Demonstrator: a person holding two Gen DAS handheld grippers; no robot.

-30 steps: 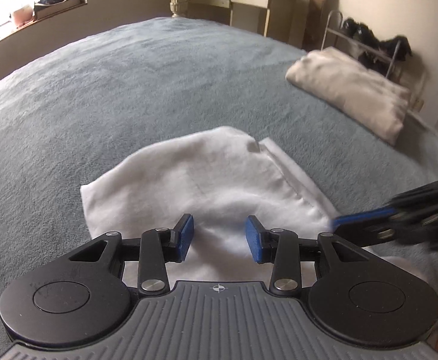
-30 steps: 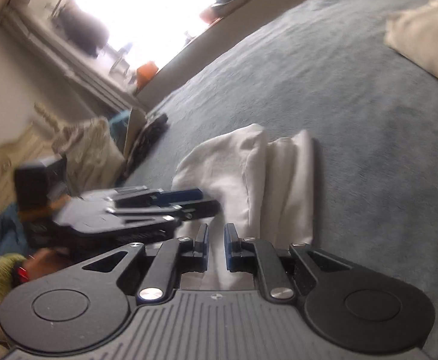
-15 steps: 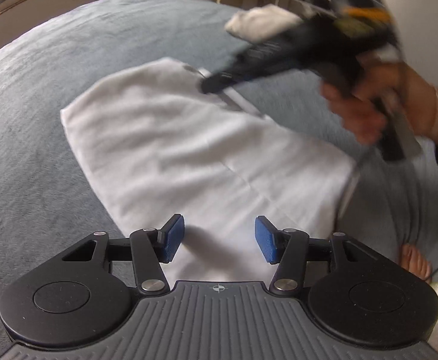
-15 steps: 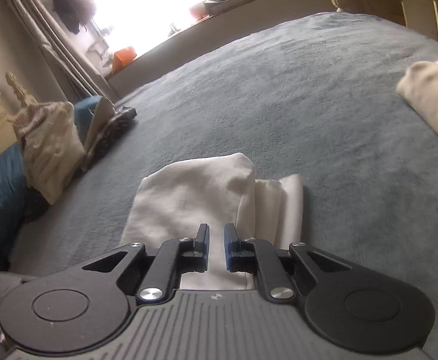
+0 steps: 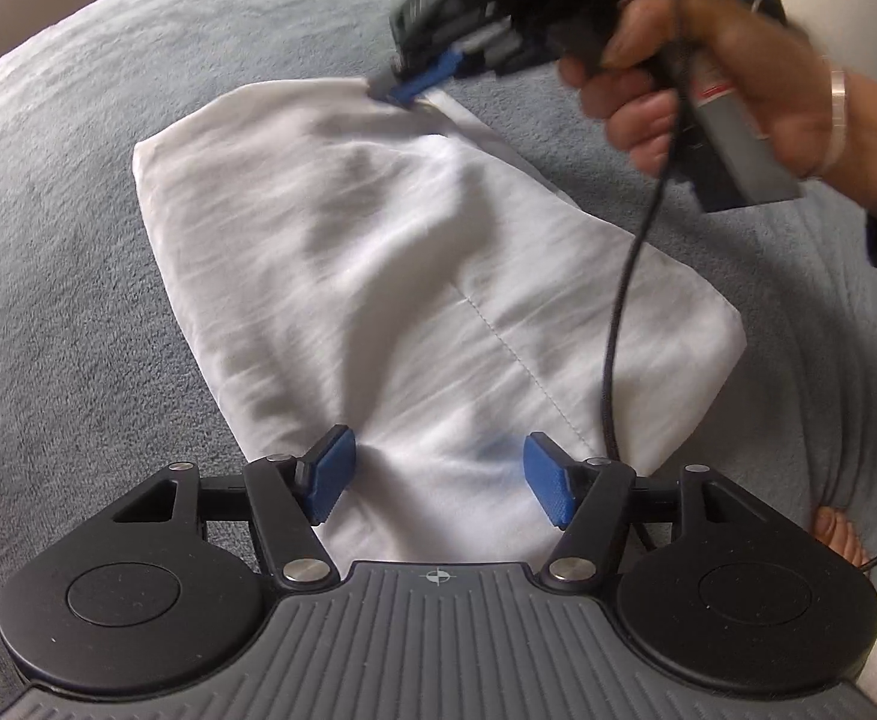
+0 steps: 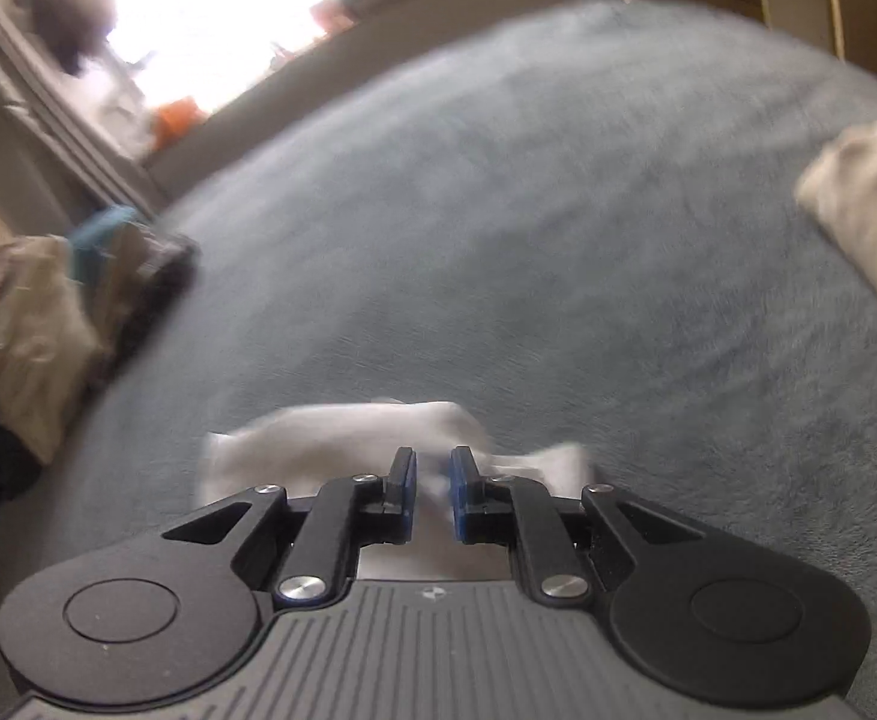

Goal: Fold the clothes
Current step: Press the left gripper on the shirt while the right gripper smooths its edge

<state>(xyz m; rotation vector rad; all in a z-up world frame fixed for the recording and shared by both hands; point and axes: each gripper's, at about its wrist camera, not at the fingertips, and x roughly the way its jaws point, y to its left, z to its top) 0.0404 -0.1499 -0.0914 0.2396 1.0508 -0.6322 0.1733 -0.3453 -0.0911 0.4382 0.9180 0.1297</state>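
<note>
A white garment (image 5: 390, 276) lies lengthwise on the grey-blue bed cover (image 5: 66, 276), creased along its middle. My left gripper (image 5: 438, 474) hovers over the garment's near end. Its jaws are opening, and the cloth lies beneath and between the blue pads (image 5: 330, 474) without being pinched. A hand (image 5: 708, 78) holds my right gripper (image 5: 402, 90) at the garment's far end, where the fabric bunches toward its tips. In the blurred right wrist view the right gripper (image 6: 433, 468) is nearly closed, with the white garment (image 6: 330, 438) showing in the narrow gap.
A black cable (image 5: 618, 324) hangs from the right gripper across the garment. A bare foot (image 5: 837, 540) shows past the bed's right edge. A folded beige cloth (image 6: 858, 198) lies on the bed at right. Bags and clutter (image 6: 24, 324) sit at the left.
The left jaws have spread wider, and the left gripper has moved back to the garment's near end. The right gripper has swung from the right side to the garment's far end.
</note>
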